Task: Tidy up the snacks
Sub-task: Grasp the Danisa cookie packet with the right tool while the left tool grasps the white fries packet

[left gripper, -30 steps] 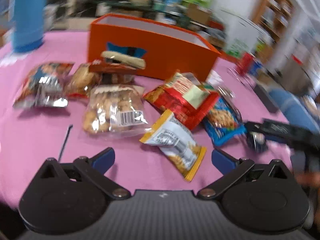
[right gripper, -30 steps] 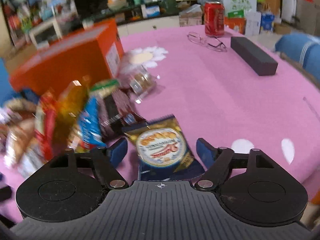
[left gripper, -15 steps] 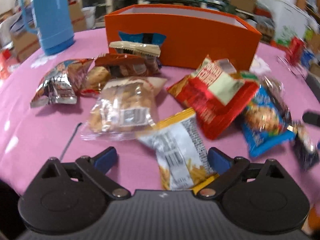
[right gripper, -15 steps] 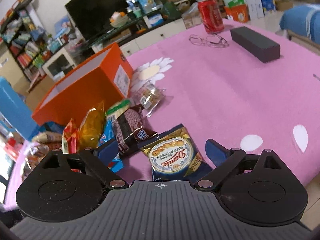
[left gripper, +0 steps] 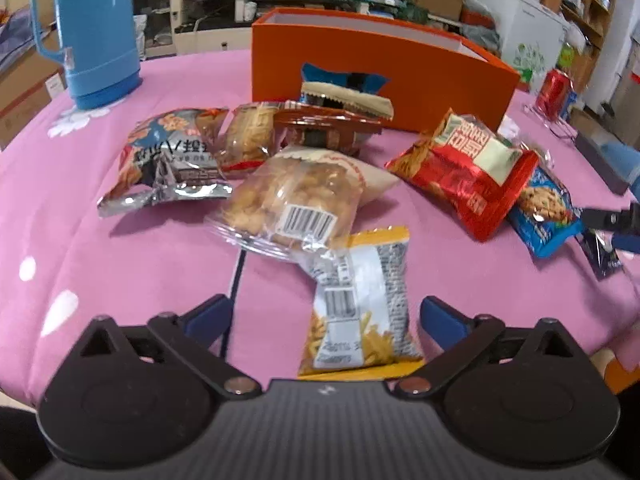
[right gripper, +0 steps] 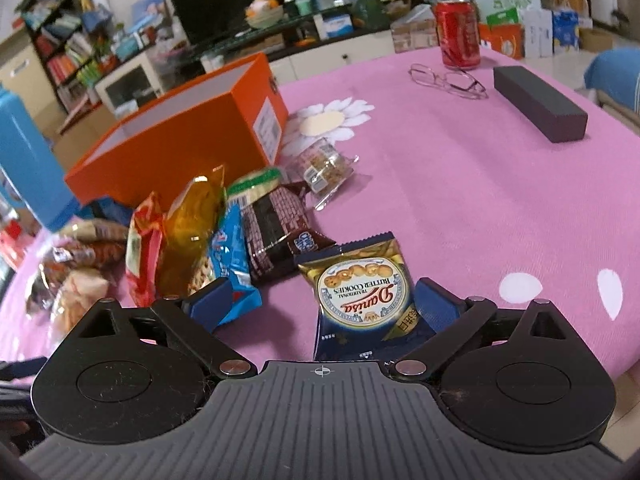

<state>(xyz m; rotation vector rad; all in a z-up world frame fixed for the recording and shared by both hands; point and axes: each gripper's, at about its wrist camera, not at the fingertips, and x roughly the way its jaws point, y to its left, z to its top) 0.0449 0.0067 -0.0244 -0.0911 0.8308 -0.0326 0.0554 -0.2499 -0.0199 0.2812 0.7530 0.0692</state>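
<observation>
Several snack packs lie on the pink tablecloth in front of an open orange box (left gripper: 380, 68), which also shows in the right wrist view (right gripper: 180, 140). My left gripper (left gripper: 324, 316) is open, with a yellow-and-silver fries pack (left gripper: 360, 312) lying between its fingers. A clear pack of fried snacks (left gripper: 296, 204) and a red pack (left gripper: 464, 176) lie beyond. My right gripper (right gripper: 324, 300) is open around a dark blue Danisa butter cookies pack (right gripper: 364, 296) lying on the cloth. A brown pack (right gripper: 272, 236) and a blue cookie pack (right gripper: 232, 256) lie to its left.
A blue thermos (left gripper: 96, 32) stands at the far left. A red soda can (right gripper: 458, 36), glasses (right gripper: 448, 80) and a dark case (right gripper: 540, 104) sit far right. A small clear pack (right gripper: 324, 168) lies by the box. The table edge is near both grippers.
The left gripper has swung left and closed in, so the fries pack now lies between its fingers. The right gripper has steadied over the Danisa pack, which stays between its fingers.
</observation>
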